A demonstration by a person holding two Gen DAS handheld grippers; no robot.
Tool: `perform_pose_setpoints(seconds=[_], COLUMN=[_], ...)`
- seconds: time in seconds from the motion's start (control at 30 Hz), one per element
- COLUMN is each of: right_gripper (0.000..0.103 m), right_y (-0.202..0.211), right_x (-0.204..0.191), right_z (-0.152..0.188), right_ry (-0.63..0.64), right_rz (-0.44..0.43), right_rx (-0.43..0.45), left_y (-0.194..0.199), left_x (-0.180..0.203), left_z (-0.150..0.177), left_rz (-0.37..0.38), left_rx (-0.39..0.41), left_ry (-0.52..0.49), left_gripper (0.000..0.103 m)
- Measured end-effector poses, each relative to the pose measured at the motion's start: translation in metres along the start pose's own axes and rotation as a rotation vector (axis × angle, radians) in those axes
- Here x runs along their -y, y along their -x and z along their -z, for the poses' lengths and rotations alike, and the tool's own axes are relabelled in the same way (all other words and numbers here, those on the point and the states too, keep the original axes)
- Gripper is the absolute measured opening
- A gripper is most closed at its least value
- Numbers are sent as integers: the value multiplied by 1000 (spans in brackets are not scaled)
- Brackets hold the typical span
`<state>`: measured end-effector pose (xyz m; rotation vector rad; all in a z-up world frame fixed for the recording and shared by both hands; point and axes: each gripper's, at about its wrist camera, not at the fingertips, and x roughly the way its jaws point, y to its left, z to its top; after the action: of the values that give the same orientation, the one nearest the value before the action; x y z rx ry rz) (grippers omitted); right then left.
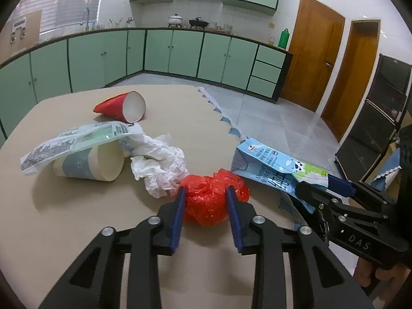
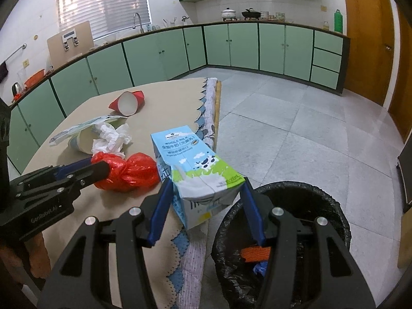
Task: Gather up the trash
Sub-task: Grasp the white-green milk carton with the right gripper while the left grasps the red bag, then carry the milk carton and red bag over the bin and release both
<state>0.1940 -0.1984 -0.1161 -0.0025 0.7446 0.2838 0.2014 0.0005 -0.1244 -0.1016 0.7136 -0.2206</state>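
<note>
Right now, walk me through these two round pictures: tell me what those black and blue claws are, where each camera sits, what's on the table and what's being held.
No robot here: a person holds a two-finger gripper in each hand, and a fisheye camera on each looks along its fingers.

The left wrist view shows the left gripper, its blue pads pressing a crumpled red plastic bag. The right wrist view shows the right gripper clamped on the near end of a blue milk carton lying at the table's edge.

Also on the tan table: a red paper cup on its side, a beige paper cup under a printed plastic wrapper, and crumpled white paper. Beside the table stands a bin with a black liner, already holding some scraps.
</note>
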Motion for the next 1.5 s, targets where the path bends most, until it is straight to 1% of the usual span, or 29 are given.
perform_pose_setpoints(seconds=[0.07,0.27,0.5,0.77,0.93,1.13,1.3,1.5], right_gripper=[43,43,43,43,43,43,43,43], right_y=[2,8,24,49,70,91,104,107], right_x=[-1,-4,-9,-7,7,37,70,111], right_z=[-1,-6,-14,-20,-16,-4,10,38], right_ry=[1,6,3,0,-27,-73,-121,-187], right_rz=[-3,-4,-2,20,67,144,215,293], right_rx=[0,12,55,107,131,143,139,104], left_y=[2,13,32,51,50,40,26,5], left_x=[-1,-4,-9,2,21,55,99,148], left_z=[0,-2,-9,-20,-25,-28,-27,-23], left_rz=[6,16,15,30,53,111,175,215], left_rx=[4,28,71,112,117,103,87,60], left_ry=[8,19,20,-6,-38,-78,-130,-196], left_gripper=[27,23,22,22,22,22,22,22])
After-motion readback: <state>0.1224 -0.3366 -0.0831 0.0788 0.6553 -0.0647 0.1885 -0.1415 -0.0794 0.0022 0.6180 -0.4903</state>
